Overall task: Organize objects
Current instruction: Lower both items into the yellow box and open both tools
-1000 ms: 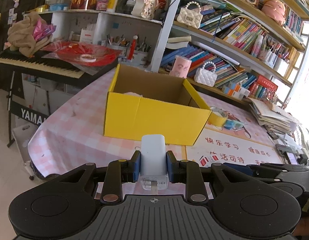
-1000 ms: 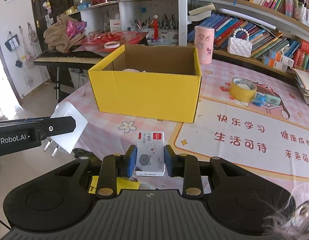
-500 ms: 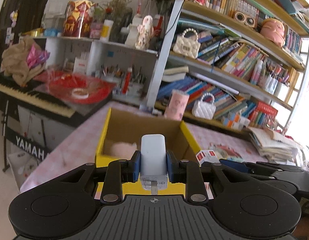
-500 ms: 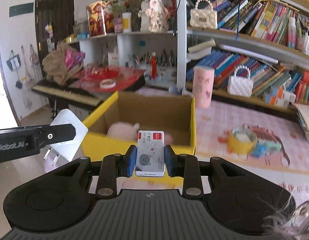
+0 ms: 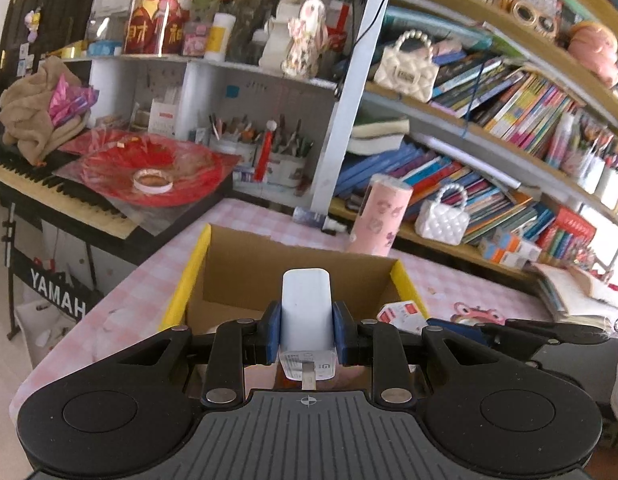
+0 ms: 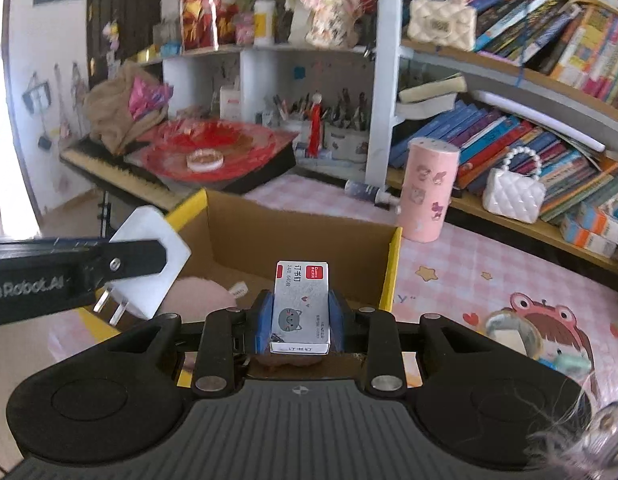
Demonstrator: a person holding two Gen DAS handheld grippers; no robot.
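My left gripper [image 5: 306,330] is shut on a white plug adapter [image 5: 306,312], held upright over the open yellow cardboard box [image 5: 191,280]. In the right wrist view the same adapter [image 6: 149,260] shows at the left with its prongs pointing down. The right gripper [image 6: 300,316] is shut on a small grey staple box [image 6: 301,306] with a cat drawing, above the yellow box [image 6: 391,276]. A pink soft toy [image 6: 201,294] lies inside the box. The staple box [image 5: 401,314] also shows at the right in the left wrist view.
A pink cylinder [image 6: 427,190] stands behind the box on the pink checked tablecloth [image 6: 469,264]. A yellow tape roll [image 6: 511,332] lies to the right. Bookshelves [image 5: 509,120] rise behind, and a keyboard piano [image 5: 49,184] with red wrapping sits left.
Both grippers have moved forward from in front of the box to above its opening, each keeping hold of its object. The box now sits directly under the fingers.
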